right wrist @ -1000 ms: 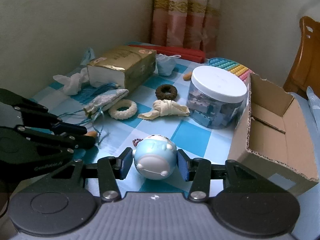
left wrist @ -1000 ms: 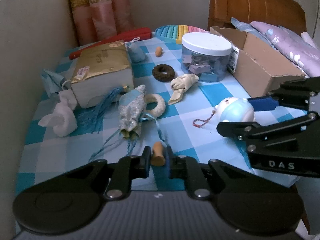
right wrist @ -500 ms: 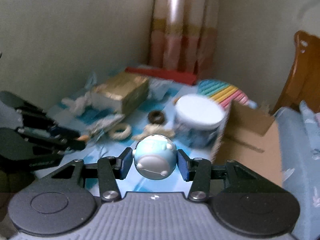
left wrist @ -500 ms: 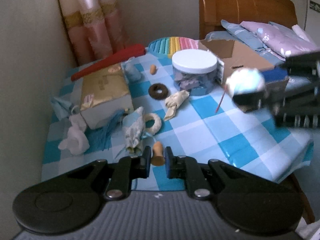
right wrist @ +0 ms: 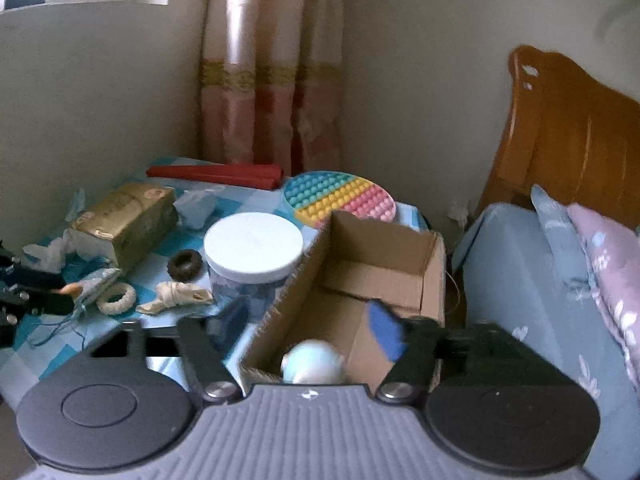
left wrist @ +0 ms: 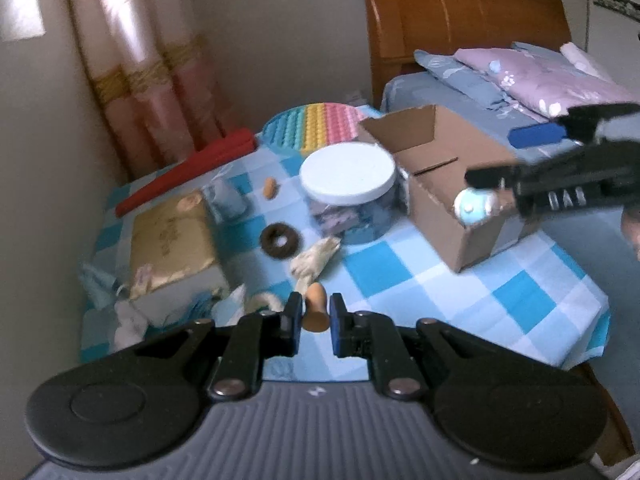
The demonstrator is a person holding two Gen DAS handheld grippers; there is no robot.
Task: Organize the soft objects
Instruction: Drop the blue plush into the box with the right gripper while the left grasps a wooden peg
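Left gripper: one; jaws pinching a small orange-brown soft piece, held above the near edge of the checked tablecloth.
Right gripper: one; jaws opening, spread wide and clear of the ball.
Blue-and-white soft ball: one; between the spread jaws, untouched by the pads, in the near end of the cardboard box.
Cardboard boxes: one, open-topped, at the table's edge by the bed.
Lidded jars: one, clear with a white lid, just beside the box.
Rings: two; a dark one and a pale one.
Knotted cream pieces: one.
Gold boxes: one.
Rainbow bubble mats: one.
Left view only: a second small orange piece on the cloth behind the jar; the ball seen from the side, just under the right gripper, at the box's rim.
Right view only: the box's inside floor; a patterned fabric cone beside the pale ring.
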